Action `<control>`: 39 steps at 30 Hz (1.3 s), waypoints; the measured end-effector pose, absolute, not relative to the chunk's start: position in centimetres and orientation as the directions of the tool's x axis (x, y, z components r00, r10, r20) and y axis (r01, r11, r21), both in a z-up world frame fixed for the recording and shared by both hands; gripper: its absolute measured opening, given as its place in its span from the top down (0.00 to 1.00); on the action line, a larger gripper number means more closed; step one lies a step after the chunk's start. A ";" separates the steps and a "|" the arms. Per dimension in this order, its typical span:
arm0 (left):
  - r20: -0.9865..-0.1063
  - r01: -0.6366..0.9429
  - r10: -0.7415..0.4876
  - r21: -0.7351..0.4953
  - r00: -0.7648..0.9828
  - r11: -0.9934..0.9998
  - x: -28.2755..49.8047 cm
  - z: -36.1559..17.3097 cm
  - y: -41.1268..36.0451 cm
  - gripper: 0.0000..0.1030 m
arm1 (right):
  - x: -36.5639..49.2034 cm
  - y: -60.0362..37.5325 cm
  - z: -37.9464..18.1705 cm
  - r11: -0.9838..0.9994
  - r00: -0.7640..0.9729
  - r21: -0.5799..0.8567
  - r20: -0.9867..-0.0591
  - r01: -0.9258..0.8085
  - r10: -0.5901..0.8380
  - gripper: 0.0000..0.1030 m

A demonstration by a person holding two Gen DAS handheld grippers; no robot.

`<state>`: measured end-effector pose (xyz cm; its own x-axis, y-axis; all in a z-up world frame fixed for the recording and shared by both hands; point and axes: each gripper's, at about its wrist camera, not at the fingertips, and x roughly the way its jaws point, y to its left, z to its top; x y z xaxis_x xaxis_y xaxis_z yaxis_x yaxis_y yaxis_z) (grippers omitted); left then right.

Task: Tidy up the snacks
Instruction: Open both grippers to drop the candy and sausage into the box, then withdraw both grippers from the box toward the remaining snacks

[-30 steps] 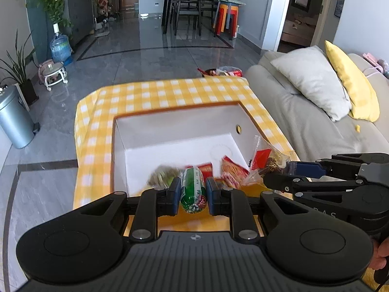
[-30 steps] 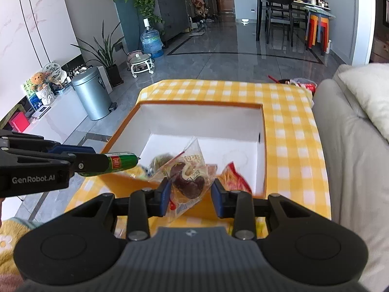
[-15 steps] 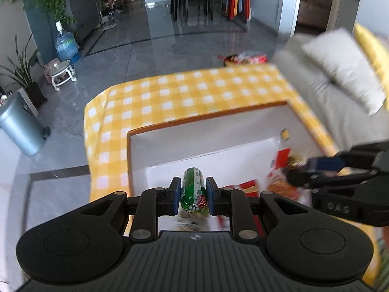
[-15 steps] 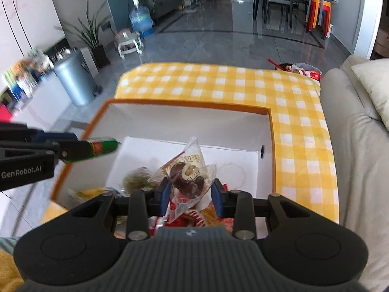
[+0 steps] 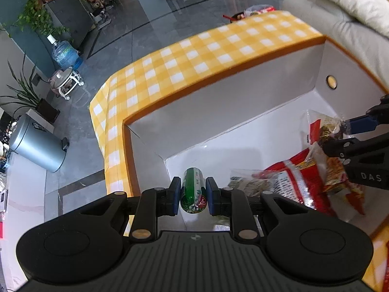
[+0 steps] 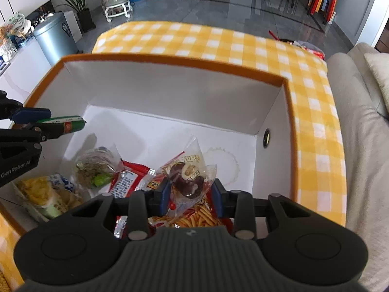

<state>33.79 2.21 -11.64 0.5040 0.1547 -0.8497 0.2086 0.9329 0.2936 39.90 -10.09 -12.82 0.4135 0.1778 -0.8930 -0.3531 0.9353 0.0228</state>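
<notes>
My left gripper is shut on a green sausage stick and holds it over the left part of the white box; the stick also shows in the right wrist view. My right gripper is shut on a clear packet of dark dates, held above the snacks in the box. It shows at the right of the left wrist view. Red snack bags, a fries bag and clear packets lie on the box floor.
The box has an orange rim and sits on a yellow checked cloth. A beige sofa runs along the right. A grey bin, plants and a water jug stand on the floor to the left.
Both grippers have moved forward and down over the box, each still holding its snack. The box interior now fills more of both views.
</notes>
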 end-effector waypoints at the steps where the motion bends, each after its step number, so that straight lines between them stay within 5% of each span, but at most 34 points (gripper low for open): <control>1: -0.854 0.210 0.158 0.294 0.495 0.933 33.9 -11.9 2.3 0.77 | 39.9 -9.9 -13.0 0.935 0.409 0.022 -0.896 -0.355 0.176 0.67; 15: -0.882 0.196 0.173 0.282 0.438 0.939 34.3 -12.8 3.0 0.71 | 40.6 -10.0 -13.9 0.938 0.373 0.027 -0.913 -0.346 0.164 0.64; 18: -0.877 0.188 0.166 0.276 0.452 0.943 34.2 -12.2 3.2 0.64 | 40.3 -9.9 -13.5 0.935 0.371 0.028 -0.913 -0.354 0.168 0.58; 20: -0.875 0.188 0.151 0.262 0.459 0.947 33.9 -11.7 3.2 0.46 | 40.2 -9.9 -13.2 0.933 0.371 0.030 -0.912 -0.358 0.172 0.52; 27: -0.862 0.173 0.119 0.231 0.492 0.957 32.3 -9.7 3.3 0.34 | 38.7 -9.4 -11.3 0.929 0.401 0.044 -0.894 -0.366 0.200 0.18; 39: -0.834 0.127 0.039 0.130 0.551 0.983 28.0 -5.3 3.2 0.33 | 34.8 -11.4 -7.3 0.943 0.452 0.102 -0.858 -0.318 0.245 0.15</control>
